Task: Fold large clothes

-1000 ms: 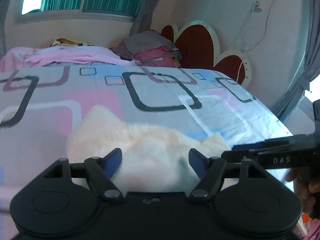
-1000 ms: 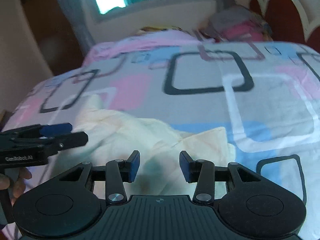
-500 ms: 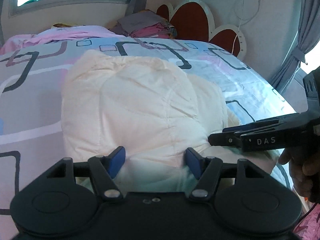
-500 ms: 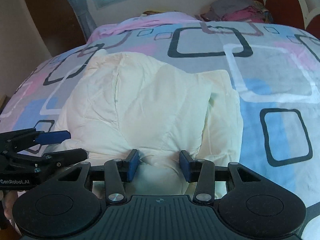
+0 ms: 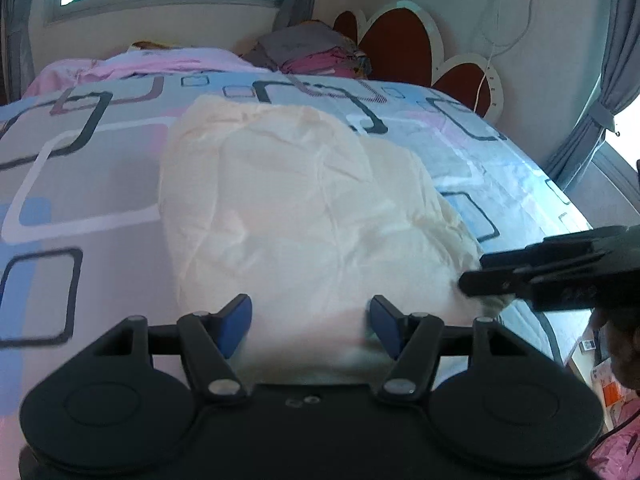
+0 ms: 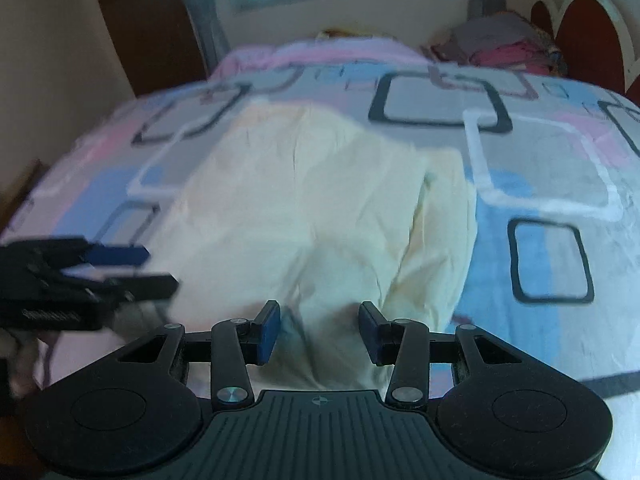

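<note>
A large cream-white garment lies spread and rumpled on the patterned bed sheet; it also shows in the right wrist view. My left gripper is open, its blue pads either side of the garment's near edge. My right gripper is open over the garment's near edge, cloth showing between its pads. The right gripper shows side-on in the left wrist view at the garment's right corner. The left gripper shows at the left of the right wrist view.
A pile of folded clothes and a pink blanket lie at the far end of the bed. A heart-shaped headboard stands behind. The bed's right edge drops to the floor beside a grey curtain.
Both views have pulled back and lifted. The garment, bunched close a second ago, now lies spread out on the bed. Both grippers stay open.
</note>
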The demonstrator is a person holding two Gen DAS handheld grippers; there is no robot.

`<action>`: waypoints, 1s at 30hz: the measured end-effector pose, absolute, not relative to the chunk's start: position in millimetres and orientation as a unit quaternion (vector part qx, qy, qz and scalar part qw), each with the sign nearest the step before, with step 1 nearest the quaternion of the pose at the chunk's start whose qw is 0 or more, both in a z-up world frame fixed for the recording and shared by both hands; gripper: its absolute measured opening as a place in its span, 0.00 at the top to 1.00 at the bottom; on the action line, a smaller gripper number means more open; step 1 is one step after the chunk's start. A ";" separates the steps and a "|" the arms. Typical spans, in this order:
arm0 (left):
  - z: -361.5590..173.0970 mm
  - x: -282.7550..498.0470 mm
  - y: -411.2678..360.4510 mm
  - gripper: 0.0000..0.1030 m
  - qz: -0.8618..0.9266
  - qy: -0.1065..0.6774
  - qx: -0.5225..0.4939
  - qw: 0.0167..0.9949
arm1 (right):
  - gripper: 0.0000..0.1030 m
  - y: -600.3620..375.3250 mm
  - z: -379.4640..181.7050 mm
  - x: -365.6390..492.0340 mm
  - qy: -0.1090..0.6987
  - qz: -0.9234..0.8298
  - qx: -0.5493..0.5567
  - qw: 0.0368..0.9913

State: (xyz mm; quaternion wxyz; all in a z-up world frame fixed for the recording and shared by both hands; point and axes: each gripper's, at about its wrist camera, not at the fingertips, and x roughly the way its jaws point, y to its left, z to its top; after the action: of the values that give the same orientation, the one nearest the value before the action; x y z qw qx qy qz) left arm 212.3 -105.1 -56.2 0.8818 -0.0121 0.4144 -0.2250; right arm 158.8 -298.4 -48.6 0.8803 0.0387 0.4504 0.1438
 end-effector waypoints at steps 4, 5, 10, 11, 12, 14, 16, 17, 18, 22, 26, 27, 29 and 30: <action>-66.9 207.8 -109.5 0.38 -0.222 0.422 0.006 0.879 | 0.58 -295.1 -62.4 158.6 0.470 0.135 0.027 0.872; -69.5 208.7 -109.2 0.38 -0.222 0.424 0.006 0.878 | 0.58 -294.4 -66.7 158.7 0.472 0.135 0.023 0.871; -80.3 209.6 -113.1 0.36 -0.220 0.427 0.021 0.877 | 0.58 -296.8 -86.6 163.3 0.485 0.139 0.035 0.863; -80.9 209.1 -113.9 0.36 -0.219 0.427 0.025 0.877 | 0.58 -296.1 -87.3 163.1 0.486 0.139 0.032 0.862; -81.2 208.4 -113.9 0.36 -0.218 0.426 0.027 0.878 | 0.58 -295.4 -86.9 163.0 0.486 0.139 0.029 0.862; -80.1 208.2 -113.5 0.36 -0.217 0.426 0.026 0.878 | 0.58 -296.1 -84.8 163.0 0.487 0.140 0.030 0.861; -75.9 207.4 -113.2 0.35 -0.213 0.426 0.022 0.879 | 0.58 -299.7 -79.7 163.0 0.484 0.141 0.042 0.863; -72.4 206.6 -112.3 0.32 -0.212 0.423 0.017 0.881 | 0.57 -303.4 -74.8 162.2 0.479 0.141 0.053 0.865; -68.7 205.7 -110.7 0.20 -0.208 0.418 0.012 0.884 | 0.57 -309.3 -69.7 161.1 0.471 0.140 0.068 0.869; -50.9 203.8 -95.6 0.00 -0.178 0.368 -0.014 0.912 | 0.01 -342.8 -52.7 157.4 0.415 0.112 0.139 0.892; -54.6 227.5 -73.9 0.01 -0.168 0.386 -0.071 0.904 | 0.01 -381.8 -60.0 171.5 0.410 0.101 0.221 0.879; -58.8 236.7 -65.3 0.01 -0.171 0.396 -0.103 0.896 | 0.01 -392.8 -65.7 176.5 0.409 0.099 0.246 0.873; -68.4 252.8 -52.5 0.02 -0.173 0.414 -0.154 0.880 | 0.01 -413.1 -83.2 190.1 0.418 0.096 0.304 0.851; -74.7 260.8 -46.1 0.03 -0.173 0.423 -0.177 0.872 | 0.01 -422.1 -94.5 197.8 0.424 0.101 0.337 0.835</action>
State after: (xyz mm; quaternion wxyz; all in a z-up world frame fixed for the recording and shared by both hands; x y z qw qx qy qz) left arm 260.8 -46.1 -74.7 0.8717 -0.1771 0.4228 -0.1732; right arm 197.8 -422.1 -94.5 0.8346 0.3368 0.4242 0.1006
